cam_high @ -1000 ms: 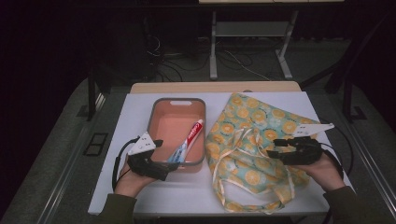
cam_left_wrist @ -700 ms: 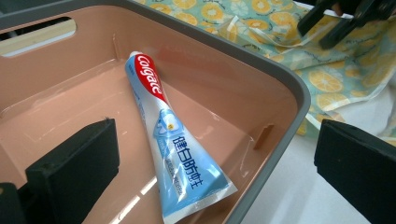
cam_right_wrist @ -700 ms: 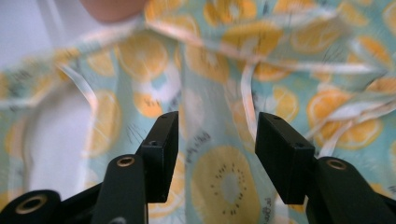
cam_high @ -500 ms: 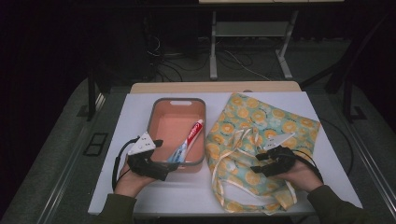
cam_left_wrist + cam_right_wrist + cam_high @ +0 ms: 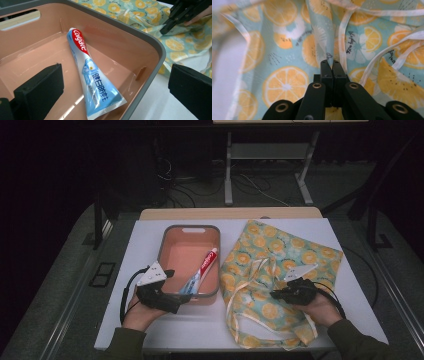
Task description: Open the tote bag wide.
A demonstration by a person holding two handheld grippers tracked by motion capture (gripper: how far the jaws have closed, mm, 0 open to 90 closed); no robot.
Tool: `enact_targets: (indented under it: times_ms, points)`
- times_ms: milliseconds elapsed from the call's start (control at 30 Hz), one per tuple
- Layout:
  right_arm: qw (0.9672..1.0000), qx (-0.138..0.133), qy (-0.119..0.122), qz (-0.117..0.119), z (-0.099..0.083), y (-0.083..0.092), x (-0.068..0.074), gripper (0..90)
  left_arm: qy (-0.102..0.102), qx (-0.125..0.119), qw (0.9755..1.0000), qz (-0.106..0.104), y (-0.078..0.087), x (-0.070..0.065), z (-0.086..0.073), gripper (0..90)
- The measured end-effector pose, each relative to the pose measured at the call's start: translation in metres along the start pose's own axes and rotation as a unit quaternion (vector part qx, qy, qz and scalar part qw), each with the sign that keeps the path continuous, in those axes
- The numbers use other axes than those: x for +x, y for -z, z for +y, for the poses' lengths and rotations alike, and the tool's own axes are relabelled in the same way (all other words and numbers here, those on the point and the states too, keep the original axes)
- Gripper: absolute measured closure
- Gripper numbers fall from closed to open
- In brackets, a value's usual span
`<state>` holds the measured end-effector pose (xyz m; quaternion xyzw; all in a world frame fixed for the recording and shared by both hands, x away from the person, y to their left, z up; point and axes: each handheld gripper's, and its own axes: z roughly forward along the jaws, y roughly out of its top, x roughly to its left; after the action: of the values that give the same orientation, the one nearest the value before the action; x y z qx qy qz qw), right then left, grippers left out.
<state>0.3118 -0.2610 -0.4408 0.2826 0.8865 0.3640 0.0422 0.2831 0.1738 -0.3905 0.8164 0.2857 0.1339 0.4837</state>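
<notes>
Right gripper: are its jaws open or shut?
Shut: the right gripper has just closed, pinching a fold of the orange-print bag.

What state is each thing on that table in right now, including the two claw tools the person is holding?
Fabric bag: lying flat and rumpled, a fold pinched.
Toothpaste tube: capped, lying slantwise in the bin.
Bin: upright, uncovered.
Left gripper: open, jaws straddling the bin's near wall.
Right gripper: just closed, shut on a fold of the fabric bag.

Dim high view with a black surround; both gripper views bright, their near edges blurred.
</notes>
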Motion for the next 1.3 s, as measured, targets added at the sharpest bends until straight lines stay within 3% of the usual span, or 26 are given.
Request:
enact_targets:
  times_ms: [167,300,467,567,733,800,933,1300]
  points:
    - [0.9989,-0.031,-0.018,0.030,0.003,0.006,0.015,89.7,0.000,0.001,1.0000,0.000,0.000,0.000,0.000,0.0]
    - [0.9983,-0.054,-0.015,0.011,0.011,0.015,0.021,89.7,-0.001,0.002,1.0000,-0.001,0.000,0.000,0.000,0.0]
    - [0.9941,-0.097,-0.021,-0.042,0.028,0.036,0.007,89.7,0.000,0.002,1.0000,-0.001,-0.001,0.000,0.001,0.0]
    - [0.9898,-0.124,-0.035,-0.061,0.037,0.045,-0.006,89.7,0.000,0.004,1.0000,-0.002,-0.001,0.001,0.002,0.0]
    - [0.9836,-0.154,-0.059,-0.073,0.046,0.054,-0.024,89.7,-0.001,0.005,1.0000,-0.005,-0.003,0.001,0.003,0.0]
    - [0.9825,-0.159,-0.065,-0.072,0.046,0.055,-0.028,89.6,0.002,0.008,0.9999,-0.007,-0.003,0.001,0.003,0.0]
    - [0.9836,-0.153,-0.062,-0.072,0.042,0.055,-0.029,89.6,0.003,0.011,0.9998,-0.014,-0.003,0.003,0.009,0.0]
    - [0.9849,-0.148,-0.058,-0.068,0.038,0.055,-0.029,89.6,0.003,0.010,0.9998,-0.017,-0.007,0.011,0.036,0.0]
